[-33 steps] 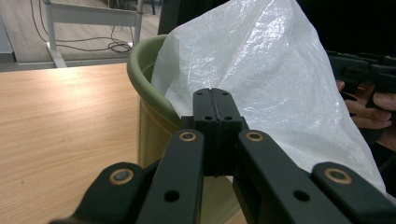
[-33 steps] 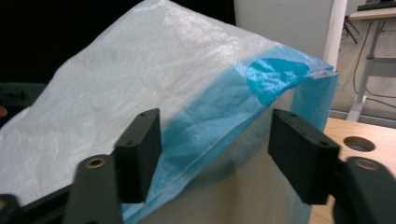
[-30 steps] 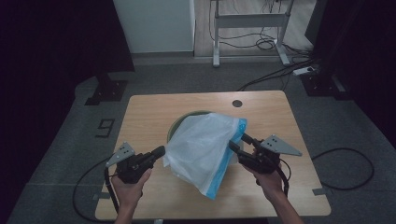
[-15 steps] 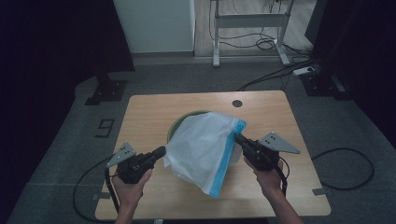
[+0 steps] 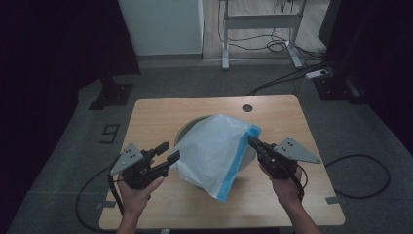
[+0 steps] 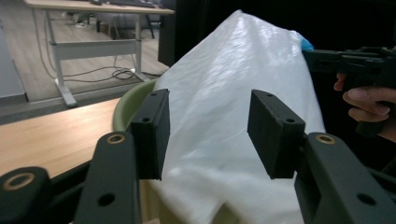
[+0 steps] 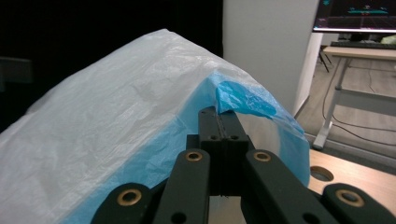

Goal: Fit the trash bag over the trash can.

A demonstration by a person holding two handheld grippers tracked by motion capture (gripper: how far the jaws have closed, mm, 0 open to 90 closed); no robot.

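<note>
right tongs point(image 7: 218, 116) clamped on bag's point(image 5: 214, 148) blue edge, frame centre-right | left tongs point(image 5: 164, 153) gaping, empty, just left of bag | bag slants upper-right to lower-left over bowl point(image 5: 187, 130)

The high view was dim overall, its left and right edges sinking into near-black, while the wooden table point(image 5: 160, 117) and the pale floor behind caught a soft, even light from above — shadows stayed faint. The white plastic bag point(image 5: 214, 146) was the brightest thing there, without blown-out glare. In the left gripper view the bag point(image 6: 243, 107) showed a gentle sheen and the near jaws were slightly soft. The right gripper view was sharper — bag wrinkles crisp, background dark at left, a monitor point(image 7: 357, 14) glowing at upper right.
</note>
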